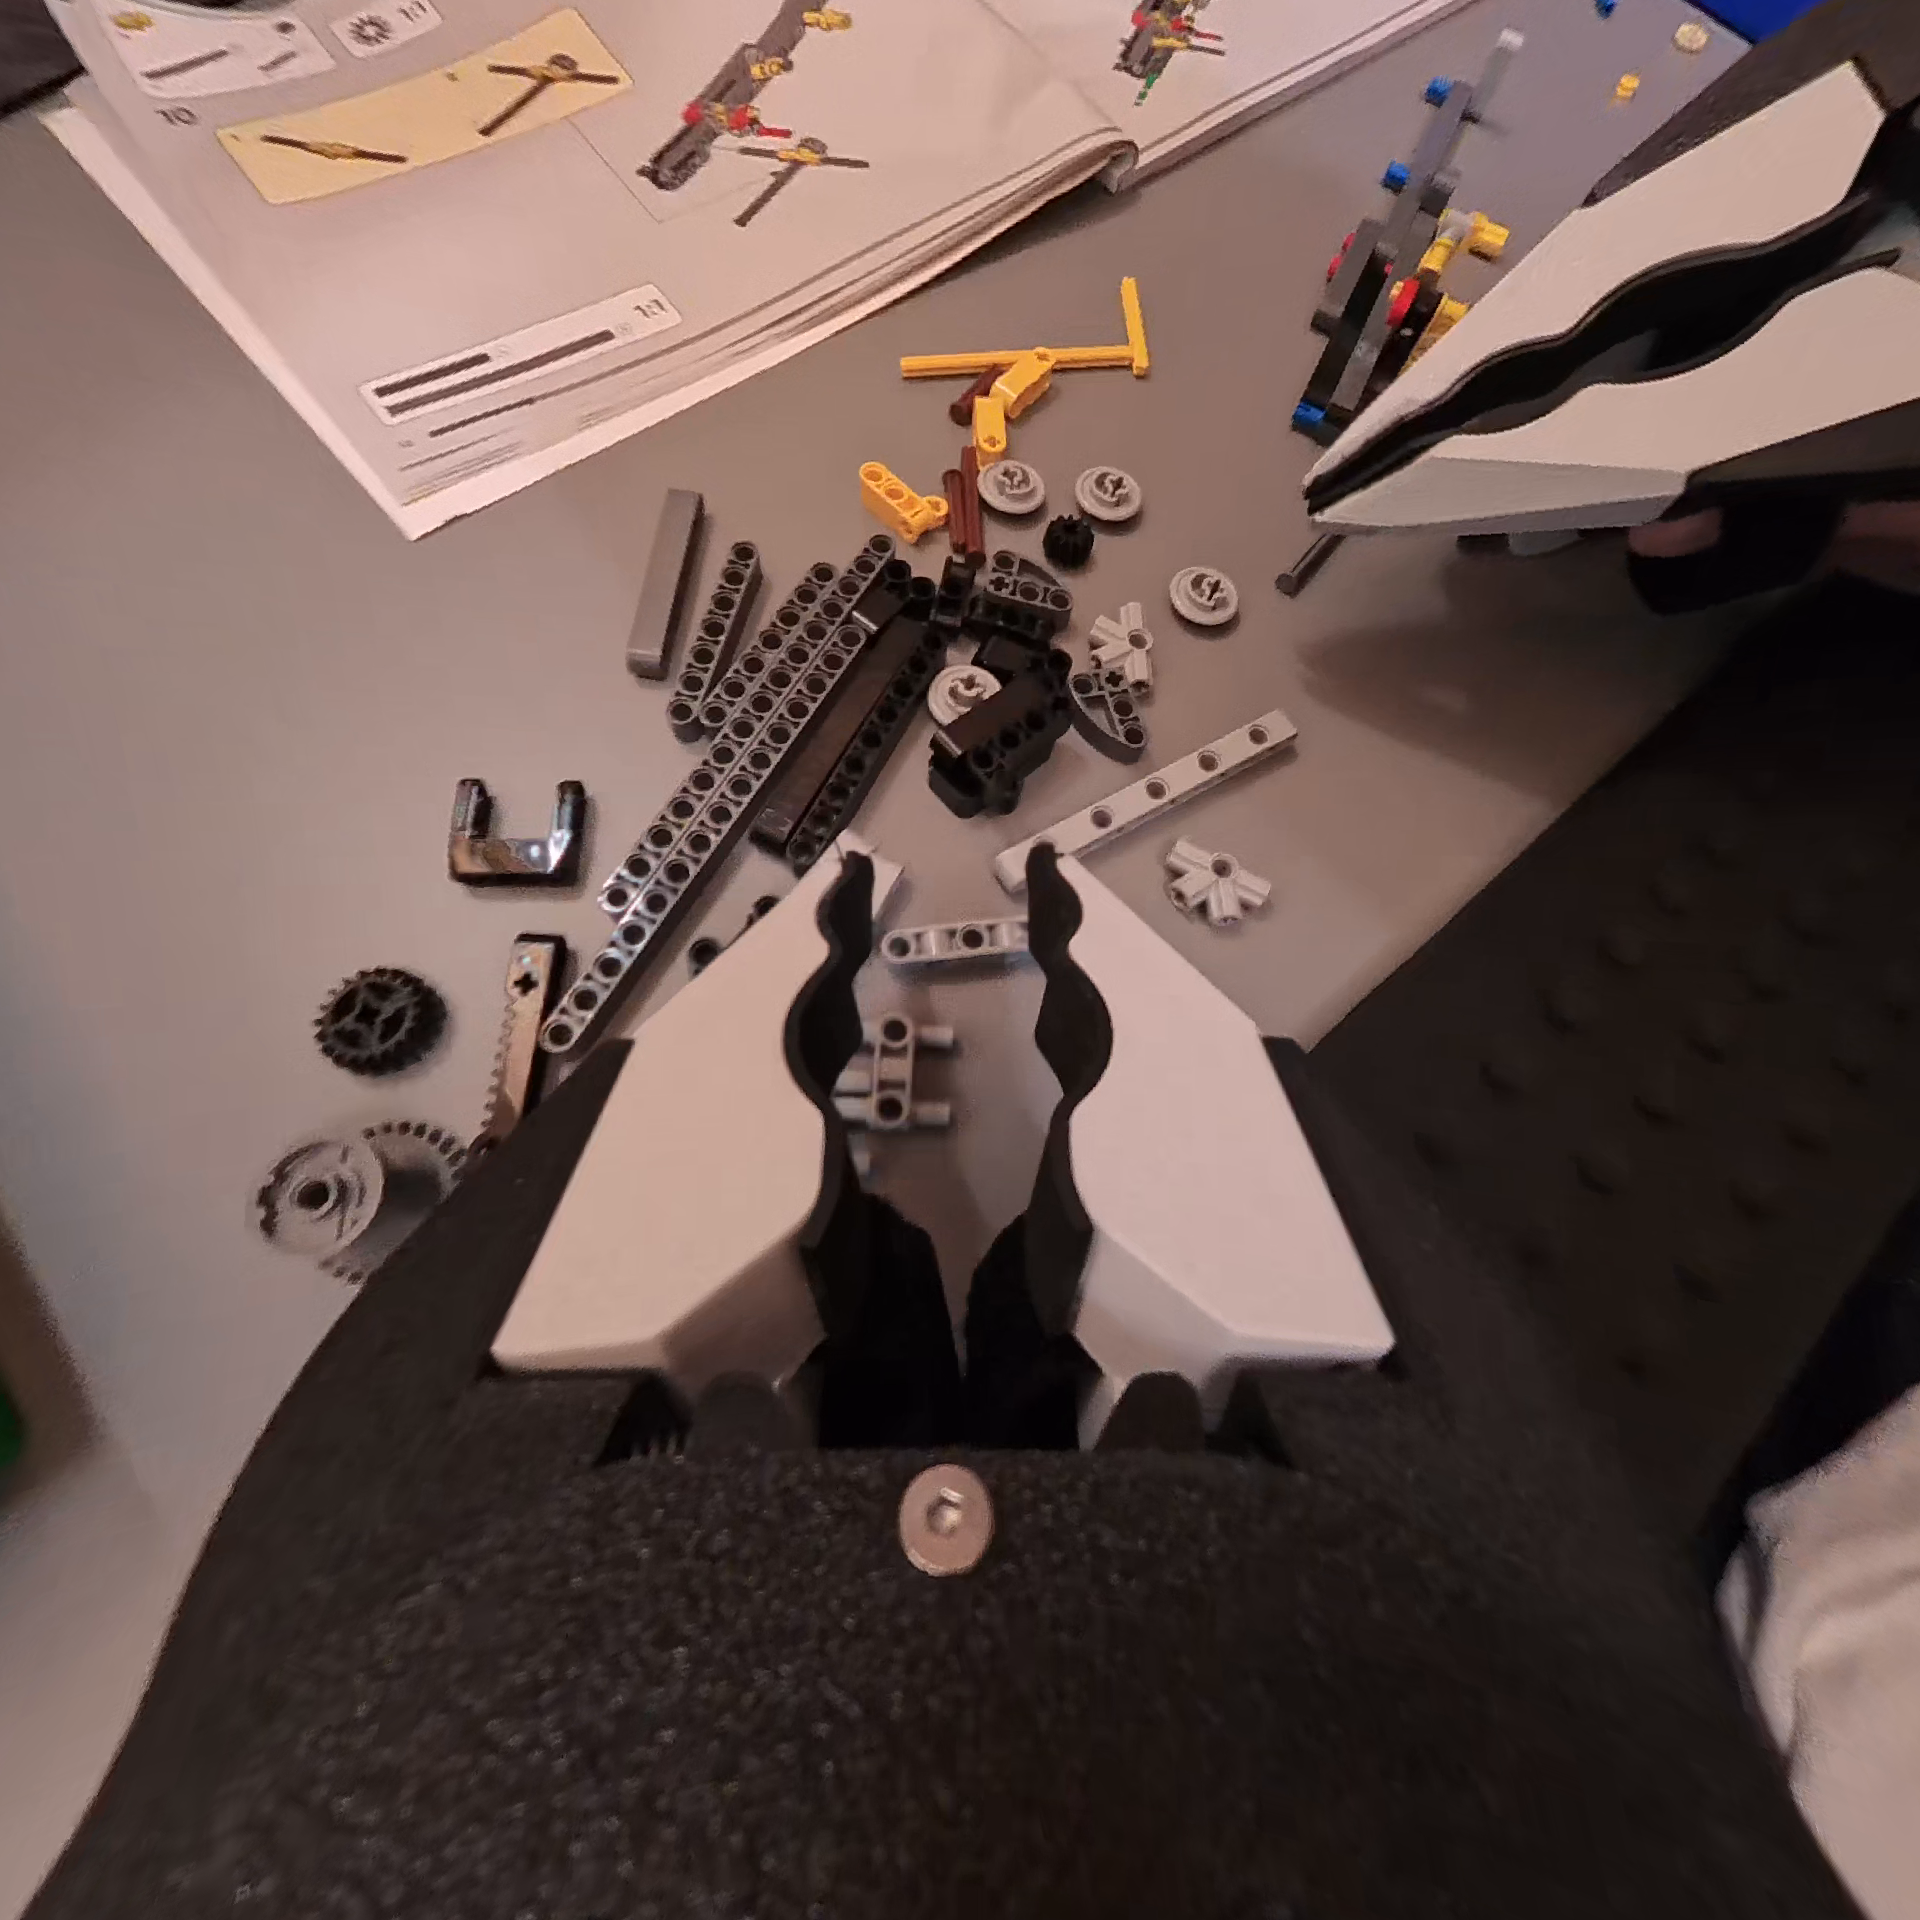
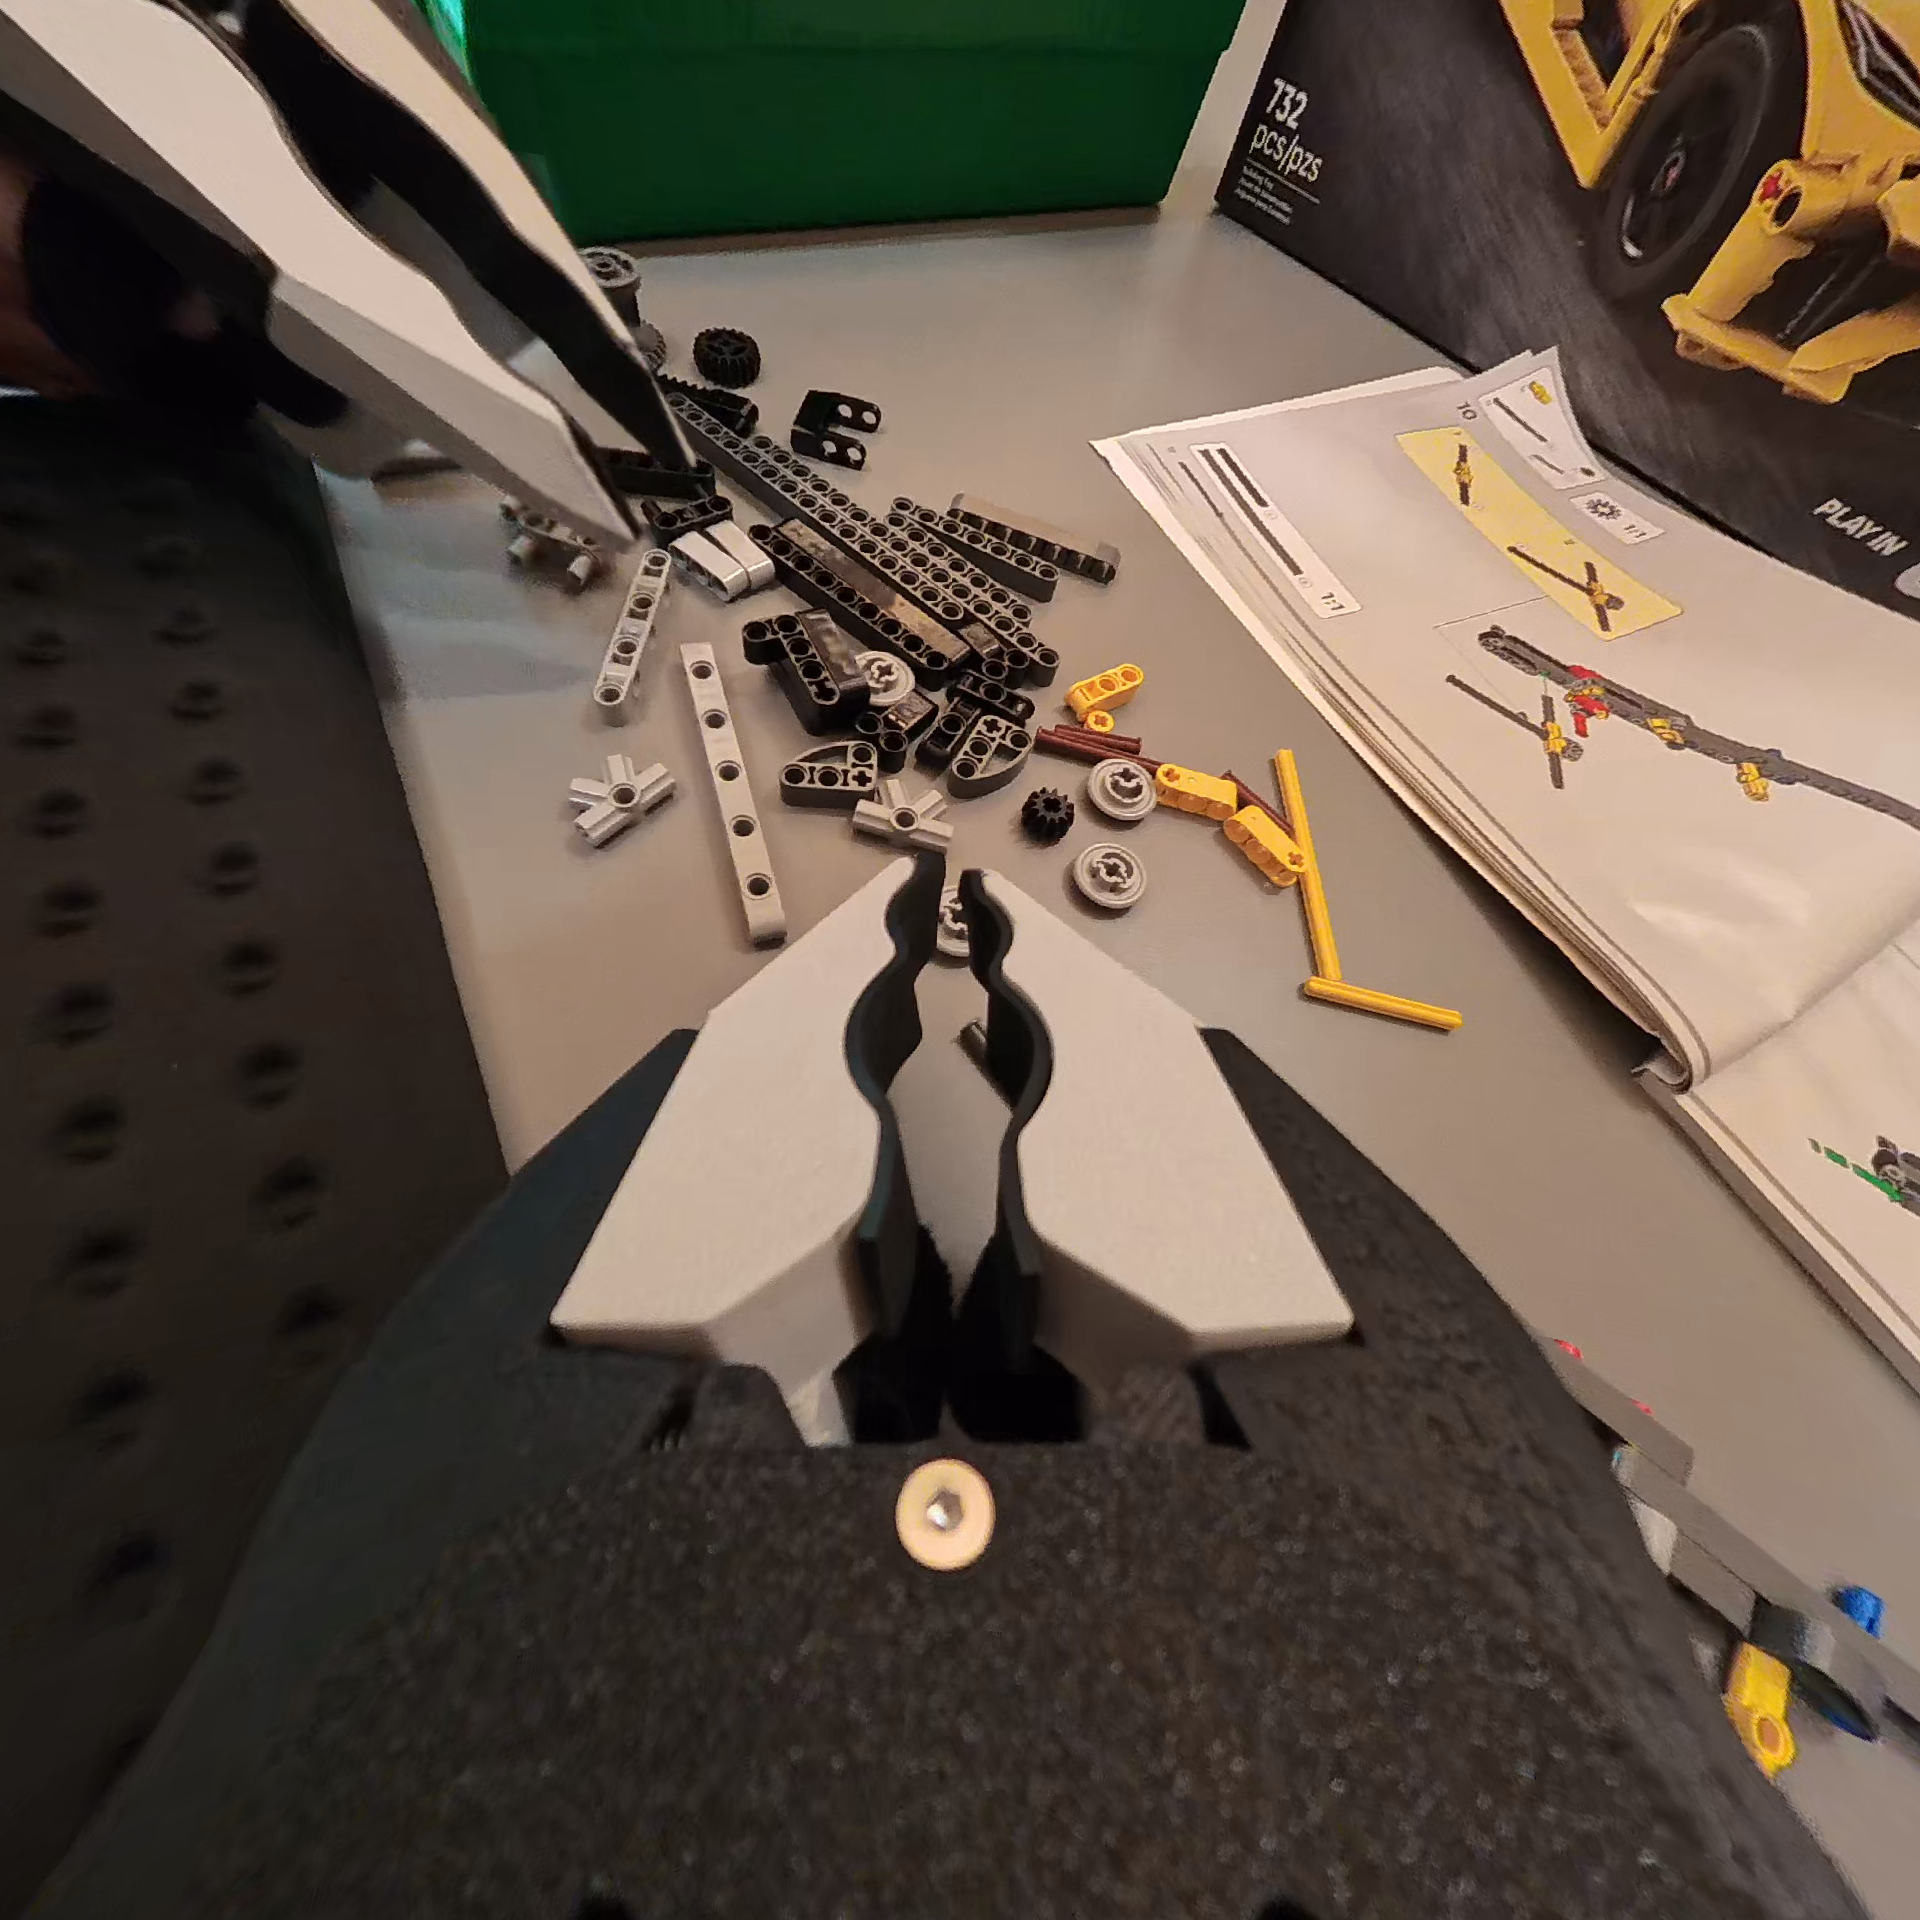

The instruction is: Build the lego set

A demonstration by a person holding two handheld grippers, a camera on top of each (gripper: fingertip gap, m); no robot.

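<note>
Your left gripper [image 1: 943, 862] hovers low over a grey table [image 1: 260, 644], its fingers spread apart with nothing between them. Just below its tips lie a short light-grey beam [image 1: 951, 940] and a small grey pin connector [image 1: 894, 1070]. Ahead of it sits the main pile of loose pieces: long dark-grey beams [image 1: 748, 769] with rows of holes, a black frame [image 1: 997, 727], and a long light-grey plate [image 1: 1153, 790] to its right. Farther off lie yellow axles [image 1: 1039, 358] forming a T, yellow connectors and three grey round bushes [image 1: 1107, 488]. Black gears [image 1: 379, 1018] rest at the left edge. Your right gripper [image 2: 943, 878] points at the same pile from the other side, its fingers nearly together with only a thin gap; a dark thin axle [image 1: 1304, 566] pokes out beneath its tips, but you cannot tell whether it is pinched. An open manual [image 2: 1558, 727] lies beyond the pieces, and the partly built model [image 1: 1392, 281], grey and black with blue, red and yellow parts, stands near the right gripper. A green bin [image 2: 831, 114] and the set's box [image 2: 1455, 208] stand at the table's far side.
</note>
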